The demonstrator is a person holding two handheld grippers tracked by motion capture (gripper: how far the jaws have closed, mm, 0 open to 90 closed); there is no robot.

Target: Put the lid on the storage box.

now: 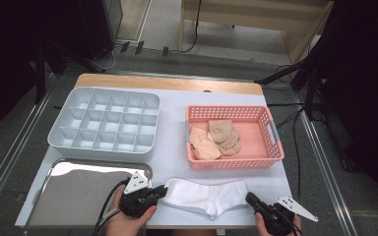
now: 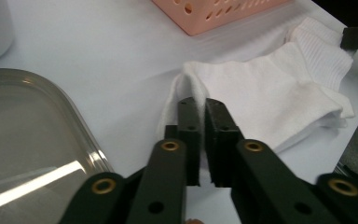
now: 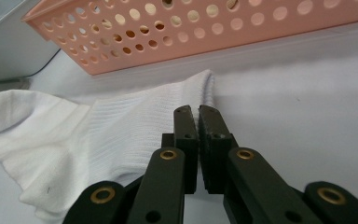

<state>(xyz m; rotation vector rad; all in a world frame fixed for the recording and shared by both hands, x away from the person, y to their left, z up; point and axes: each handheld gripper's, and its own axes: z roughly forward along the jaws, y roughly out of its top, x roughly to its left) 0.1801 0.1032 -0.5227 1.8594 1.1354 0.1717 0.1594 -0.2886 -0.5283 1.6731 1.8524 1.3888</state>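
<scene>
A white sock [image 1: 204,196] lies flat along the table's near edge, between my two grippers. At its left end my left gripper [image 1: 163,190] is shut, and the left gripper view has a fold of the sock [image 2: 261,93] pinched between the jaws of that gripper [image 2: 199,105]. My right gripper [image 1: 249,197] is at the sock's right end. In the right gripper view its jaws [image 3: 198,112] are shut on the edge of the ribbed cuff [image 3: 98,135].
A pink perforated basket [image 1: 226,110] with several beige folded pieces [image 1: 216,137] stands just behind the sock. A grey compartment tray [image 1: 101,146] sits at the back left. A shiny metal tray [image 1: 78,191] lies at the front left, beside the left gripper.
</scene>
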